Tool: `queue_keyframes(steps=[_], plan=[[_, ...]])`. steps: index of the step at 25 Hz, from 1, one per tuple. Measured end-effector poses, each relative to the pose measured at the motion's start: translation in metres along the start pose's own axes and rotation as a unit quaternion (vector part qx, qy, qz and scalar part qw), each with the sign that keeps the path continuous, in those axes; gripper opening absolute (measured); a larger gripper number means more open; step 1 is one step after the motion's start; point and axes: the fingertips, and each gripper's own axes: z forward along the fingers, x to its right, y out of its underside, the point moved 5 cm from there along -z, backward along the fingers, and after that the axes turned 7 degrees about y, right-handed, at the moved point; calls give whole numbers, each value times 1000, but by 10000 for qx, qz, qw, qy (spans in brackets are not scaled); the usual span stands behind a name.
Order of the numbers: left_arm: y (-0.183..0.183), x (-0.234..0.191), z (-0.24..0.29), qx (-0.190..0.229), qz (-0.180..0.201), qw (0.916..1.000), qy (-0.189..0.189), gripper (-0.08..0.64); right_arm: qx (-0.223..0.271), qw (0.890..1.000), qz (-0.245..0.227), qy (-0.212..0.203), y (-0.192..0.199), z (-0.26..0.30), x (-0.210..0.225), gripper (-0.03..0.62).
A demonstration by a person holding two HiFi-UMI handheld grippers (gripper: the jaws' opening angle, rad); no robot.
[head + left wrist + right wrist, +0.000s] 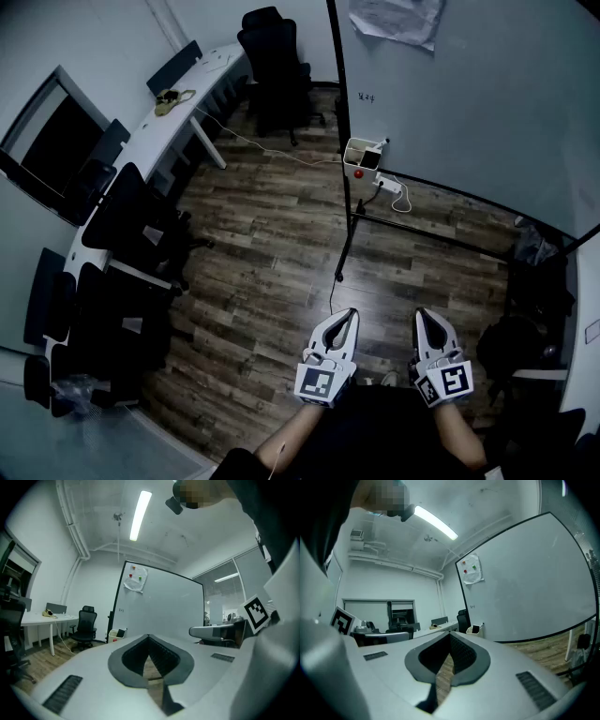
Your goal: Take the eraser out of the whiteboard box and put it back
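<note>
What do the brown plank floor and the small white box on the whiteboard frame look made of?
The brown plank floor looks like wood or wood-look laminate, matt: seams and grain streaks show. The small white box at the foot of the whiteboard looks like smooth plastic, evenly coloured, though it is too small to be sure.

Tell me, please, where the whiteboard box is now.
In the head view, the white box sits at the lower left corner of the whiteboard, just above the floor. A black office chair stands to its left.
</note>
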Motion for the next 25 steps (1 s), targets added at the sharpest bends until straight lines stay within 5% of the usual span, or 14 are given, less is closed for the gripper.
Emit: queue_keyframes(steps=[25], plan=[[1,-71,-25,20,-133,9998,128,6,119,9985,9,530,6,33,-38,12]])
